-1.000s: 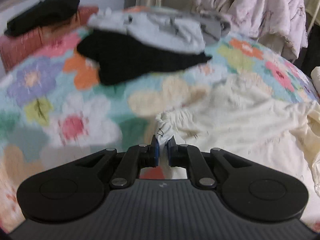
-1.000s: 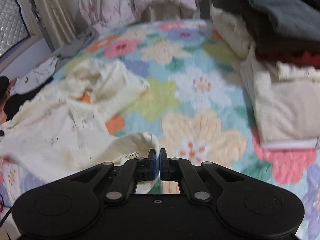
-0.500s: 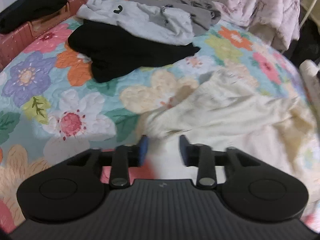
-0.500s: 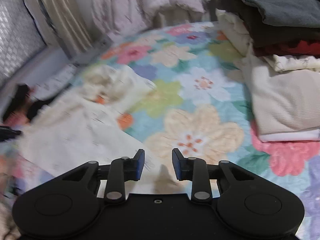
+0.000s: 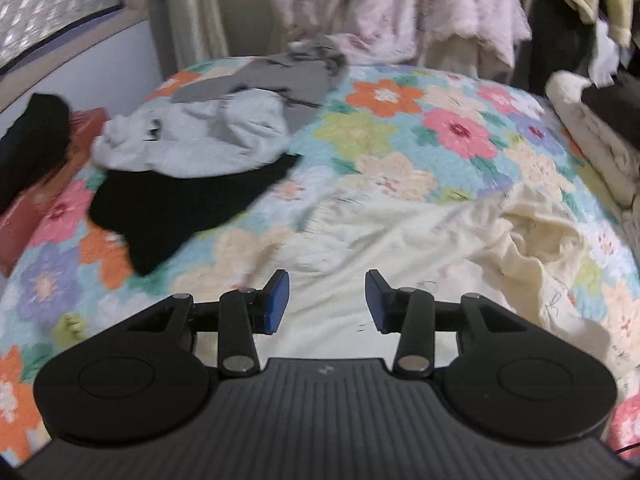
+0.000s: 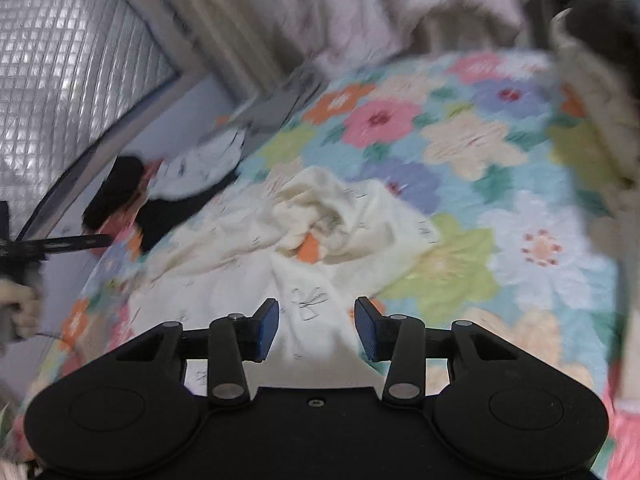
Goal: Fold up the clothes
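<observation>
A cream garment [image 5: 420,236] with small dark marks lies spread and rumpled on the flowered bedspread [image 5: 396,128]; it also shows in the right wrist view [image 6: 320,240], bunched in its middle. My left gripper [image 5: 327,302] is open and empty, above the garment's near edge. My right gripper [image 6: 316,330] is open and empty, above another near part of the garment. Neither gripper touches the cloth.
A black garment [image 5: 180,204], a light grey one [image 5: 192,140] and a darker grey one [image 5: 280,76] lie at the bed's far left. A red case [image 5: 60,168] sits at the left edge. Folded stacks [image 5: 592,148] stand at the right. Hanging pink fabric [image 5: 400,4] is behind the bed.
Both grippers were shut on edges of the cream garment a second ago. They have opened, let it drop onto the bed, and pulled up and back.
</observation>
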`<state>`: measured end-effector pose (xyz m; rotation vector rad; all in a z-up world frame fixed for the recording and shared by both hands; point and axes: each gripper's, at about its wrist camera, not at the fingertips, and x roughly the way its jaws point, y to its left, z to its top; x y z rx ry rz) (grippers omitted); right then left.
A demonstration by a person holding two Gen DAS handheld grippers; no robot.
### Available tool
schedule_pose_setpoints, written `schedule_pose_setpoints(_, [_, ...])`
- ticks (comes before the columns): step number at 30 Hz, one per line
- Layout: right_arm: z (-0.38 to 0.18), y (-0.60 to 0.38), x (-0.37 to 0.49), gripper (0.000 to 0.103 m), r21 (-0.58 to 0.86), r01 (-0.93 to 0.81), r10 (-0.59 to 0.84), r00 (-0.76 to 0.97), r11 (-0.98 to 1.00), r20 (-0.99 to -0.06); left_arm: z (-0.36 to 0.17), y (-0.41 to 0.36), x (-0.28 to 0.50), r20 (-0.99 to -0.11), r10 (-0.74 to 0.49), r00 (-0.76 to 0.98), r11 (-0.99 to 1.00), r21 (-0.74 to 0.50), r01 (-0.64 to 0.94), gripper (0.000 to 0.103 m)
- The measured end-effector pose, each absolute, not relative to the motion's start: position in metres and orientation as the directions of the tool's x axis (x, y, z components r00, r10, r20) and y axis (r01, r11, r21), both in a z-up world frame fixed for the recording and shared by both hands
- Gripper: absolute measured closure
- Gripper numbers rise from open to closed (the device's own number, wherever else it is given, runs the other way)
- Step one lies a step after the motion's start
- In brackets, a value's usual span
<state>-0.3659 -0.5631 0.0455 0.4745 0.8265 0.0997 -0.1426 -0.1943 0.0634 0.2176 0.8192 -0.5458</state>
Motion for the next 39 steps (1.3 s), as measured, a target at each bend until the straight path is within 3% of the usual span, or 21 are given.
schedule_pose_setpoints(4, [0.044,-0.566,-0.315,0.052,0.386,0.016,0.318,0.538,0.922,-0.781,0.04,-0.237,-0.15,-0.736,-0.399,0.546,0.814,-0.01,0.581,0.062])
schedule_pose_setpoints(8, [0.036,-0.572,-0.292,0.052,0.303,-0.063,0.299,0.44,0.951,-0.847,0.021,-0.265,-0.135,-0.736,-0.443,0.512,0.811,-0.087,0.578,0.062])
schedule_pose_setpoints(10, [0.028,-0.576,-0.29,0.051,0.209,-0.161,0.26,0.446,0.964,-0.856,0.015,-0.277,-0.127,-0.722,-0.463,0.514,0.811,-0.111,0.574,0.059])
schedule_pose_setpoints(12, [0.014,-0.586,-0.283,0.05,0.149,-0.107,0.181,0.431,0.983,-0.884,0.013,-0.293,-0.118,-0.71,-0.46,0.534,0.813,-0.095,0.574,0.056])
schedule_pose_setpoints(14, [0.0,-0.601,-0.276,0.05,0.23,-0.008,0.211,0.432,0.973,-0.877,0.01,-0.308,-0.109,-0.701,-0.447,0.555,0.82,-0.074,0.567,0.055])
schedule_pose_setpoints(21, [-0.048,-0.66,-0.272,0.05,0.534,0.31,0.28,0.592,0.786,-0.756,-0.026,-0.345,-0.057,-0.743,-0.456,0.491,0.849,-0.198,0.489,0.051])
schedule_pose_setpoints(23, [-0.056,-0.669,-0.27,0.049,0.56,0.335,0.275,0.614,0.758,-0.74,-0.04,-0.355,-0.055,-0.748,-0.49,0.447,0.822,-0.227,0.522,0.058])
schedule_pose_setpoints(24, [-0.06,-0.672,-0.268,0.049,0.572,0.345,0.282,0.614,0.744,-0.737,-0.047,-0.359,-0.06,-0.76,-0.502,0.413,0.803,-0.232,0.549,0.077])
schedule_pose_setpoints(25, [-0.063,-0.673,-0.264,0.049,0.594,0.344,0.305,0.614,0.727,-0.728,-0.054,-0.363,-0.065,-0.772,-0.511,0.378,0.783,-0.236,0.576,0.087])
schedule_pose_setpoints(27, [-0.062,-0.668,-0.253,0.049,0.62,0.292,0.336,0.636,0.729,-0.694,-0.064,-0.369,-0.077,-0.791,-0.509,0.34,0.751,-0.214,0.625,0.089])
schedule_pose_setpoints(28, [-0.064,-0.658,-0.247,0.051,0.602,0.253,0.339,0.635,0.757,-0.694,-0.066,-0.369,-0.084,-0.79,-0.504,0.349,0.744,-0.191,0.64,0.09])
schedule_pose_setpoints(29, [-0.066,-0.648,-0.241,0.059,0.583,0.215,0.342,0.634,0.783,-0.693,-0.067,-0.369,-0.09,-0.789,-0.499,0.359,0.737,-0.169,0.654,0.09])
schedule_pose_setpoints(30, [-0.068,-0.636,-0.235,0.089,0.558,0.169,0.345,0.632,0.813,-0.694,-0.068,-0.366,-0.091,-0.791,-0.5,0.353,0.74,-0.178,0.649,0.09])
schedule_pose_setpoints(31, [-0.068,-0.616,-0.23,0.095,0.511,0.099,0.344,0.629,0.854,-0.697,-0.069,-0.363,-0.093,-0.793,-0.501,0.348,0.743,-0.187,0.643,0.09])
schedule_pose_setpoints(35, [-0.042,-0.577,-0.239,0.096,0.512,-0.08,0.414,0.698,0.855,-0.584,-0.045,-0.339,-0.092,-0.773,-0.534,0.343,0.75,-0.245,0.615,0.094])
schedule_pose_setpoints(39, [-0.011,-0.545,-0.261,0.096,0.454,-0.271,0.504,0.676,0.849,-0.538,-0.01,-0.313,-0.085,-0.748,-0.542,0.384,0.767,-0.252,0.59,0.089])
